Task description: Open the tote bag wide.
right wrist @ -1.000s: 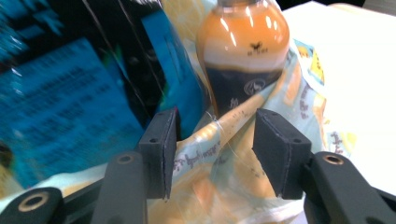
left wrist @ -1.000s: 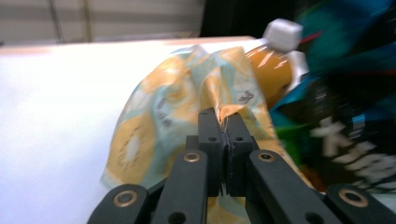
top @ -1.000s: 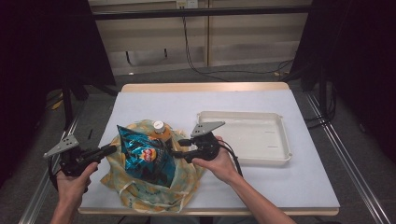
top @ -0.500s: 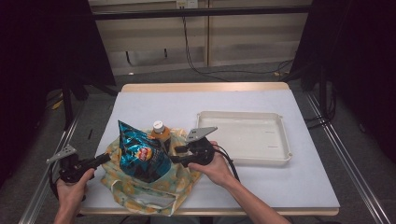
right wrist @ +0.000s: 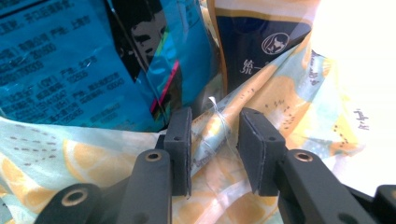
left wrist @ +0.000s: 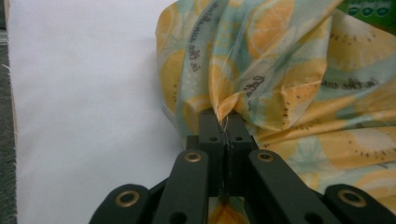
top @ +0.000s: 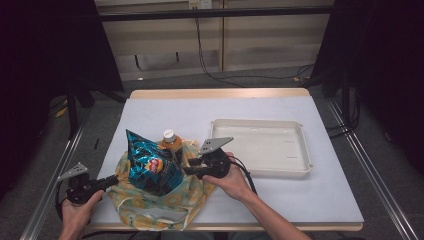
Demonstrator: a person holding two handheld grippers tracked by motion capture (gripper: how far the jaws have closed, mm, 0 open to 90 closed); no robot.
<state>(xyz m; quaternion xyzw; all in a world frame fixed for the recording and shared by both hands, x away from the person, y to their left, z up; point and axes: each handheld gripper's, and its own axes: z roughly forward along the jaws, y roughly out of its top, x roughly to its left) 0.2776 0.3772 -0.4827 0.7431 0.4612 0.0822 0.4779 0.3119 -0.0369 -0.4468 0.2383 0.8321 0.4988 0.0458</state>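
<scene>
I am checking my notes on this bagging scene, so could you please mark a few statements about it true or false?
1. The left gripper is shut on the fruit-print bag. True.
2. The white tray holds the bottle. False: the tray is bare; the bottle stands in the bag.
3. The blue chip bag sits in the fruit-print bag. True.
4. The right gripper has its jaws pressed fully together. False: a gap remains, with a fold of the bag between them.

Bottle [top: 170, 145] mostly hidden behind chip bag [top: 150, 165] and fruit-print bag [top: 150, 207]; label unreadable.
</scene>
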